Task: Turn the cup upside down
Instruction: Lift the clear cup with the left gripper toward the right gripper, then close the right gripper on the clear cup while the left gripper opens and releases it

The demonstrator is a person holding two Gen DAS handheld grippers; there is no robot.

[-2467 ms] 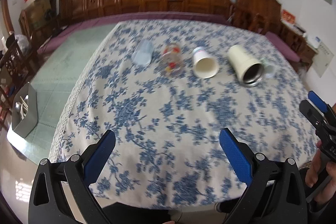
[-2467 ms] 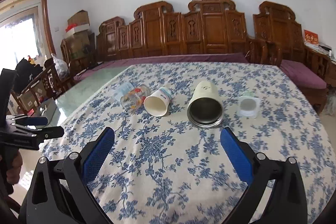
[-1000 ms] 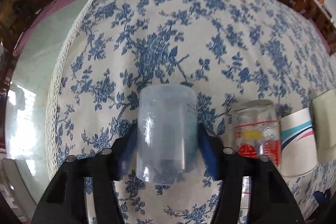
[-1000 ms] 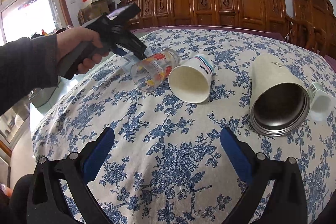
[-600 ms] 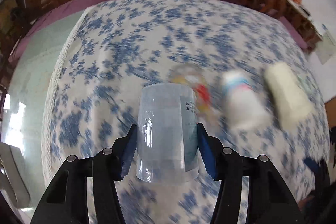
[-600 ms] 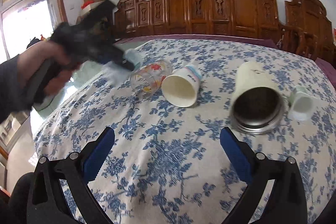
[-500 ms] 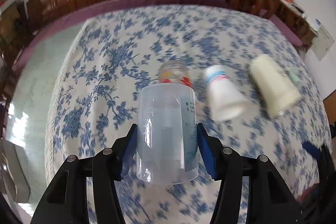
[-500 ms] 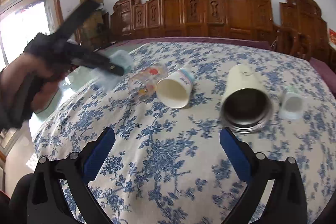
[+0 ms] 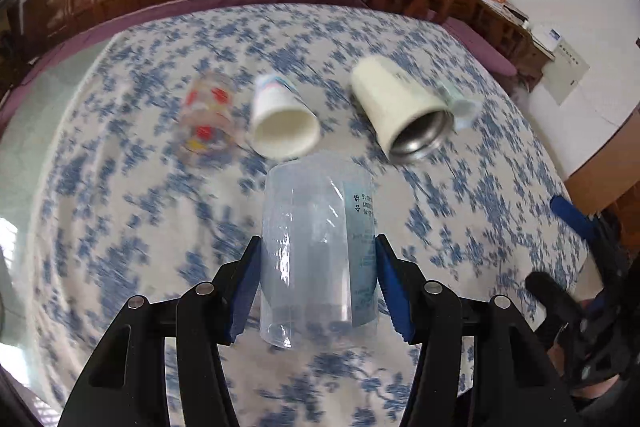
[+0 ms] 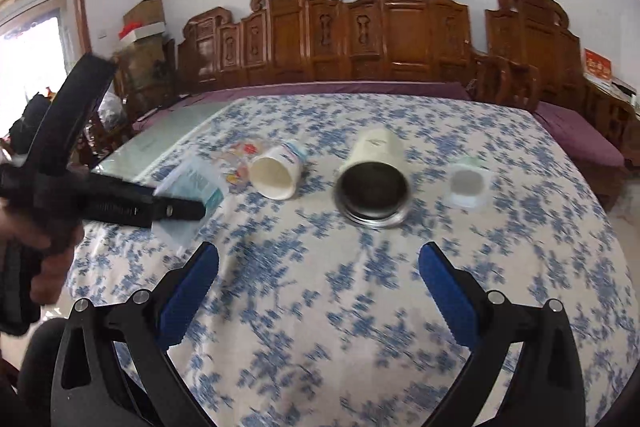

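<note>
A wide worktop (image 10: 400, 327) under a white cloth printed with blue flowers fills the room in front of a long carved wooden bench (image 10: 400, 39) along the wall. On the cloth, lying on their sides in a loose row, are a cream tumbler with a steel-lined mouth (image 9: 402, 111), a white paper cup with a teal and pink stripe (image 9: 280, 121), a clear drinking glass with red and yellow print (image 9: 206, 119) and, at the right end just beside the tumbler, a small white cap-like cup (image 10: 466, 185).

The left gripper (image 9: 318, 281) is closed on a clear plastic cup with a printed label (image 9: 318, 251); its two blue pads press the cup's opposite sides and the cup sits squarely between them, pointing forward along the fingers. From the right wrist view the clear plastic cup (image 10: 192, 193) hangs in the air above the left part of the cloth, tilted, near the printed glass and clear of the surface.

The right gripper (image 10: 318, 277) hovers over the near edge of the worktop with its blue pads spread wide and nothing between them, well apart from the held cup.
</note>
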